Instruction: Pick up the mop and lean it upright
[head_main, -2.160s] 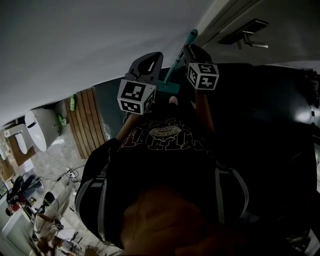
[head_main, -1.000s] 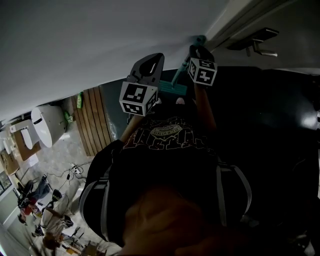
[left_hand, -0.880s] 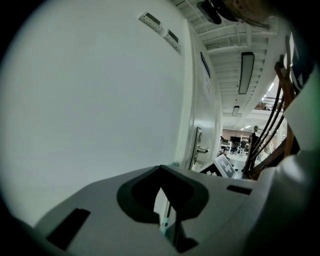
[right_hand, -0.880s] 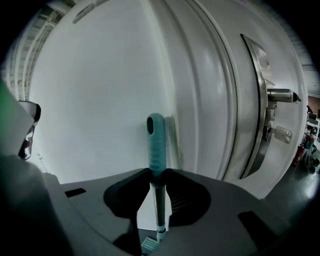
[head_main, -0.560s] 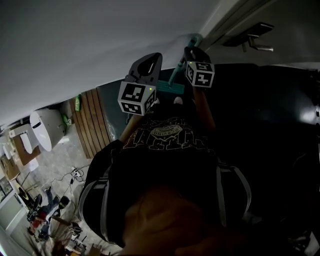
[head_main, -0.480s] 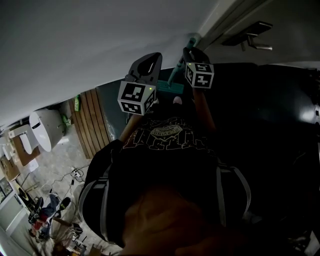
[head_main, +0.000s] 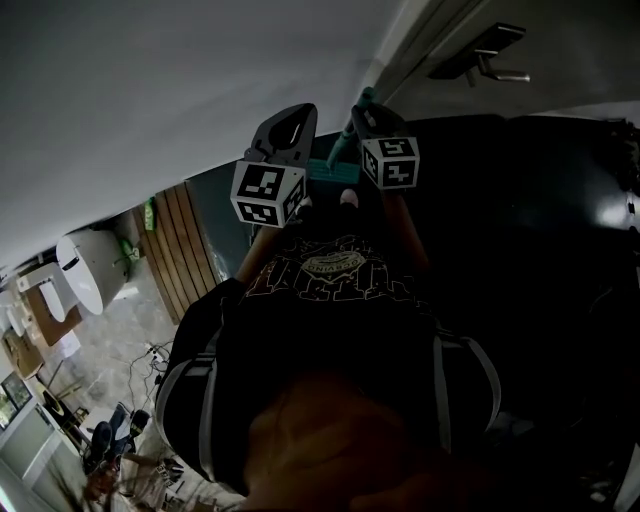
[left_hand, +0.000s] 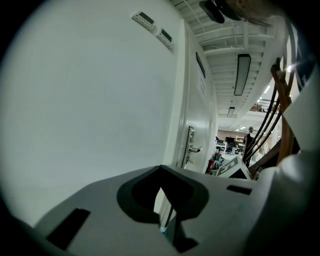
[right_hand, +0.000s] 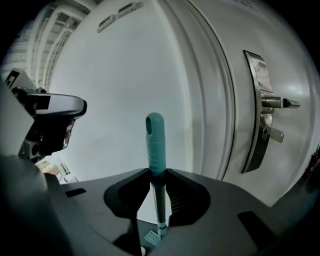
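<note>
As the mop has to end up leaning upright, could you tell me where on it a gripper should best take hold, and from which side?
Take the mop on the slim pole just under its ribbed teal grip, coming from the room side, jaws either side of the pole. It stands nearly upright before the wall, and the right gripper grips it there.

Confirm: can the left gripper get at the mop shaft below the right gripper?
Probably yes: the mop shaft lies just ahead of the left gripper, nothing between, though its jaws are shut.
</note>
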